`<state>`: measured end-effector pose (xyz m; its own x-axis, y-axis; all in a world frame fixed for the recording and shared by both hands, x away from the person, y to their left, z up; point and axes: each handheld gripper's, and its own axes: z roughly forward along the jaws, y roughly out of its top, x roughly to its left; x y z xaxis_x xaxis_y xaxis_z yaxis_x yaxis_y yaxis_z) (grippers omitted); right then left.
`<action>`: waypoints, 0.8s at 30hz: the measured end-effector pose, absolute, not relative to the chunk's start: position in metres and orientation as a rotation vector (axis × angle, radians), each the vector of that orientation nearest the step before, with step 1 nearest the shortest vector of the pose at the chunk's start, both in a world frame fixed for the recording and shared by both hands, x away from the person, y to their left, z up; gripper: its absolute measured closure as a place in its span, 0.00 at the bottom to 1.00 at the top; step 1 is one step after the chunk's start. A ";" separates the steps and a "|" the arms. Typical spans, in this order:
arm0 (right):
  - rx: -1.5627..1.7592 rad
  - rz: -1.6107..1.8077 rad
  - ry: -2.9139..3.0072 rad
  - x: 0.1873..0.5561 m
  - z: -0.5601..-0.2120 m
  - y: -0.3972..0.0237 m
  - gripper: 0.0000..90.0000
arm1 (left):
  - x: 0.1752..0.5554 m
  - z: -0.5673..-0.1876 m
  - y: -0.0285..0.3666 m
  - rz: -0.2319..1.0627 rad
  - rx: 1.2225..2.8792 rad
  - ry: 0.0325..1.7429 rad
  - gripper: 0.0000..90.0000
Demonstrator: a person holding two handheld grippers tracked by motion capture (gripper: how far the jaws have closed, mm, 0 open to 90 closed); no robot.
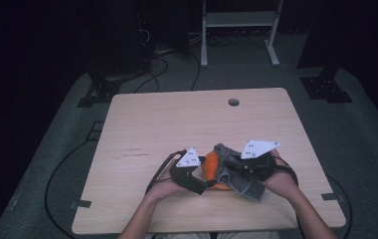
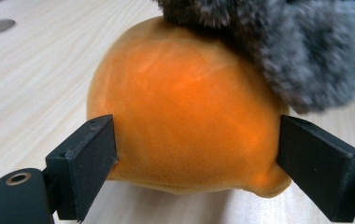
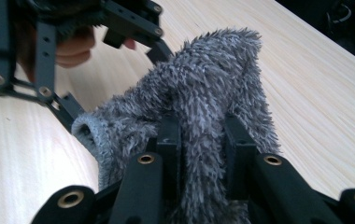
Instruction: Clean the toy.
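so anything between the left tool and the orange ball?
Nothing visible. The left tool has its jaws on either side of the orange ball. The grey furry cloth drapes over the ball's top, clear of the jaws.

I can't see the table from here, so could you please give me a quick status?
Left gripper straddles the orange plush ball, jaws at its sides. Right gripper shut on the grey fuzzy cloth. Cloth drapes over the ball.

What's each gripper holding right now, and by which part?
The right gripper pinches a fold of the grey fuzzy fabric. The left gripper straddles the orange plush ball near its base; its pads hardly press it, if at all.
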<state>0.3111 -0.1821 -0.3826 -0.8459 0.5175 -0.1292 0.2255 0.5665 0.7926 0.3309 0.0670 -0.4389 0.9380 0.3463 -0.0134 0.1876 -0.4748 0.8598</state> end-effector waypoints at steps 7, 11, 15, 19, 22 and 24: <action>0.556 1.185 2.486 0.306 -0.372 -0.178 0.80 | 0.328 -0.438 0.063 0.232 2.069 0.354 0.21; 0.480 1.196 2.528 0.306 -0.369 -0.158 0.80 | 0.325 -0.437 0.060 0.251 2.082 0.335 0.21; 0.497 1.162 2.545 0.315 -0.374 -0.155 0.80 | 0.325 -0.439 0.063 0.246 2.089 0.350 0.23; 0.608 1.172 2.509 0.325 -0.378 -0.172 0.80 | 0.326 -0.443 0.067 0.240 2.126 0.345 0.23; 0.680 1.201 2.490 0.330 -0.385 -0.188 0.80 | 0.326 -0.442 0.069 0.227 2.114 0.345 0.22; 0.706 1.222 2.477 0.328 -0.387 -0.193 0.80 | 0.327 -0.437 0.068 0.208 2.067 0.371 0.20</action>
<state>0.3284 -0.1931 -0.3869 -0.8379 0.5443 -0.0408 0.2987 0.5198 0.8004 0.3266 0.0681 -0.4375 0.9387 0.3448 -0.0048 0.1761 -0.4673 0.8664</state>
